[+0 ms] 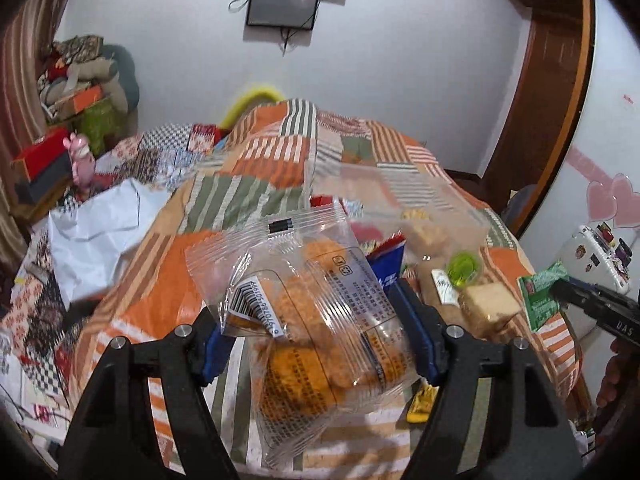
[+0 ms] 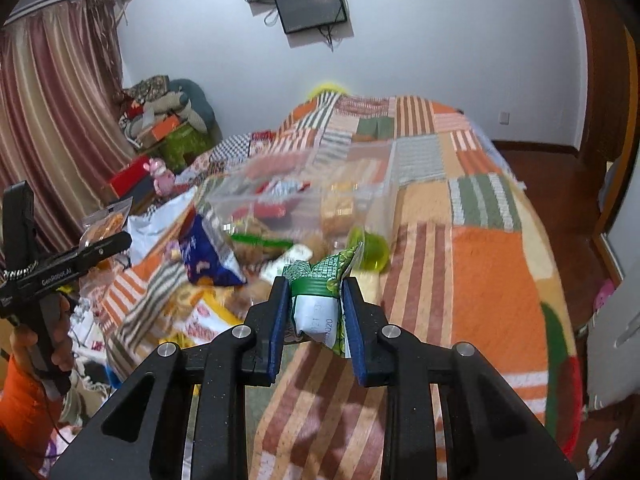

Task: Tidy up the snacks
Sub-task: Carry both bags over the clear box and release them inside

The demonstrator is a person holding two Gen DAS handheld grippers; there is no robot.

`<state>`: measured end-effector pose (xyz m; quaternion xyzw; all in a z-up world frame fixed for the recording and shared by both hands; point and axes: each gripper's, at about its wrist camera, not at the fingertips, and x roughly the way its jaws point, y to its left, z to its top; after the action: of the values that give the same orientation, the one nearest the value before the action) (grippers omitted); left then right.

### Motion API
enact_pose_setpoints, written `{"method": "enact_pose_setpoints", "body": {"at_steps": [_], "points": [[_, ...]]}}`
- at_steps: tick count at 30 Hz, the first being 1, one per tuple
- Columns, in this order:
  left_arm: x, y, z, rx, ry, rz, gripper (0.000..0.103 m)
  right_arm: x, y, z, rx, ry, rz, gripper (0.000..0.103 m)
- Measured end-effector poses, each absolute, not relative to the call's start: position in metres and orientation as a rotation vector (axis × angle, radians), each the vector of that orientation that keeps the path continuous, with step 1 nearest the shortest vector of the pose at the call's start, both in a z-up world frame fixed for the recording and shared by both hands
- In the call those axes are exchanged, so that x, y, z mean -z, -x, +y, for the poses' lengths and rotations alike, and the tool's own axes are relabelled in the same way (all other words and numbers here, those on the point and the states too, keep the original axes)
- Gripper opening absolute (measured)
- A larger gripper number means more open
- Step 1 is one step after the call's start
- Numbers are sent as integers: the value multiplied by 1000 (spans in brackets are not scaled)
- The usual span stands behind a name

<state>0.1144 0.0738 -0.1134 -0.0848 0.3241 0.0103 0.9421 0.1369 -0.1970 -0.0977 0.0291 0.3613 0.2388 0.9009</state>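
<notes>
In the left wrist view my left gripper (image 1: 316,324) is shut on a clear packet of orange crackers (image 1: 320,320), lifted above the patchwork bedspread (image 1: 256,168). The right wrist view has my right gripper (image 2: 316,314) shut on a small green and white snack packet (image 2: 320,300), also held off the bed. Ahead lies a pile of loose snacks: a blue packet (image 2: 208,256), a green jelly cup (image 2: 372,252) and a pale cake packet (image 1: 488,304). A clear plastic bin (image 2: 304,200) with several snacks in it stands behind the pile.
Each gripper shows in the other's view: the right gripper (image 1: 560,292) at the right edge, the left gripper (image 2: 114,234) at the left, with a hand below it. A white bag (image 1: 96,224), boxes and cushions (image 1: 80,80) crowd the bed's left side. Curtains (image 2: 48,120) hang at the left.
</notes>
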Motion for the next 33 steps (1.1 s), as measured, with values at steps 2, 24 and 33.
{"method": "enact_pose_setpoints", "body": {"at_steps": [2, 24, 33], "points": [[108, -118, 73, -10, 176, 647, 72, 91, -140, -198, -491, -65, 723, 25], [75, -186, 56, 70, 117, 564, 72, 57, -193, -183, -485, -81, 580, 25], [79, -225, 56, 99, 107, 585, 72, 66, -217, -169, -512, -101, 590, 25]]}}
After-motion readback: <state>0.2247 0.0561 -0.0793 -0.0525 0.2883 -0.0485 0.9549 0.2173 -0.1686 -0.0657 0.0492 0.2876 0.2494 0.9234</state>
